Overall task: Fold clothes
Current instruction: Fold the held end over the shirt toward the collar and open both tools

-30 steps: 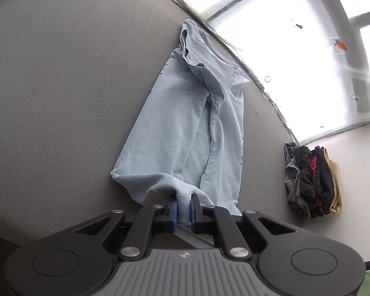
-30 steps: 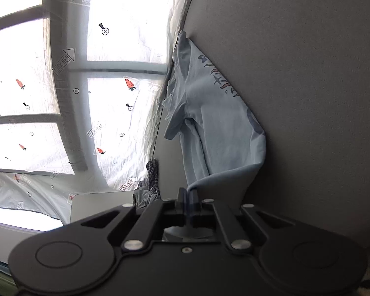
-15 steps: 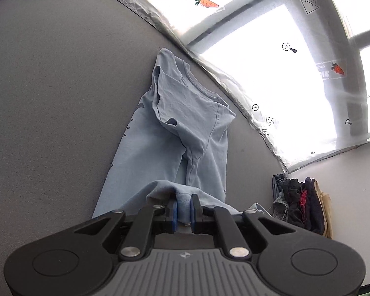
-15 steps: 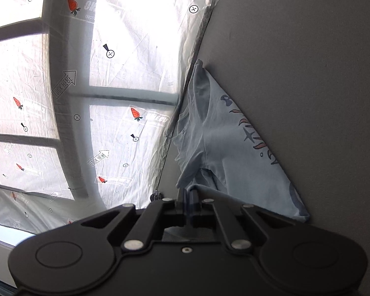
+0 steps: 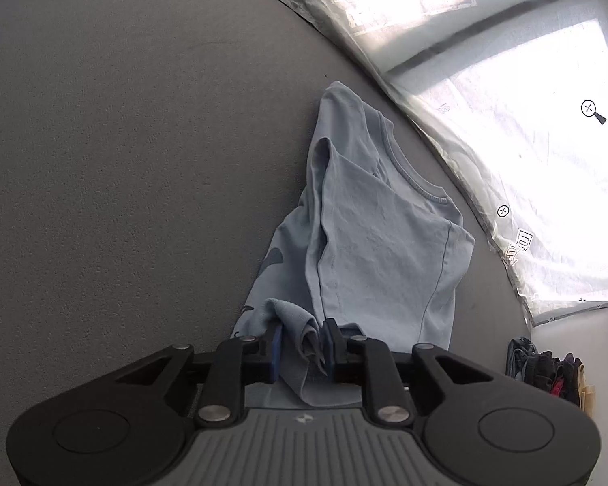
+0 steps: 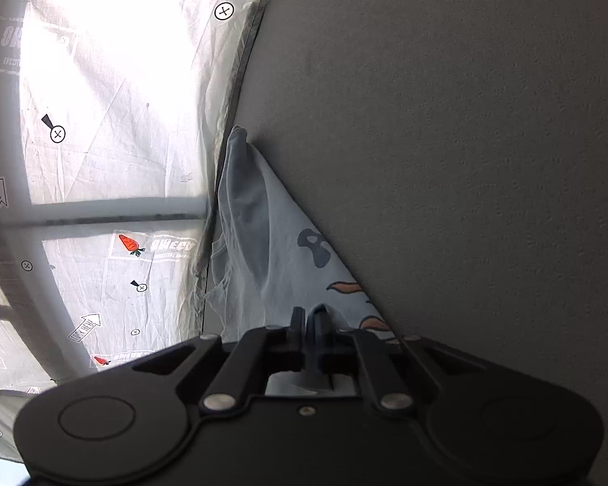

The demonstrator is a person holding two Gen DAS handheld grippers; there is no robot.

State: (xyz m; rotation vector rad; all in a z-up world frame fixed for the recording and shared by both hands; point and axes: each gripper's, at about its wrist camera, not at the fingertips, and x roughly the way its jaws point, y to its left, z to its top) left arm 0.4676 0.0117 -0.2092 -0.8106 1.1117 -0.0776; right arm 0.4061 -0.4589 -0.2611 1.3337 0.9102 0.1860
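Observation:
A light blue T-shirt (image 5: 377,251) with a dark print lies on the grey table (image 5: 121,162), its collar toward the window. Its lower part is folded up over the body. My left gripper (image 5: 302,344) is low over the near edge of the fold. Its jaws stand slightly apart, and a bunched piece of hem sits loosely between the blue pads. In the right wrist view the T-shirt (image 6: 263,251) runs along the table's edge, printed side up. My right gripper (image 6: 310,324) is shut on a thin fold of its hem.
A pile of dark folded clothes (image 5: 547,368) sits at the right end of the table. A bright window covered by a plastic sheet (image 5: 527,141) with carrot stickers borders the far edge. Bare grey table (image 6: 466,162) stretches to the right of the shirt.
Both grippers have carried the hem forward toward the collar, folding the shirt over itself. The left gripper's jaws have spread wider than before; the right stays clamped.

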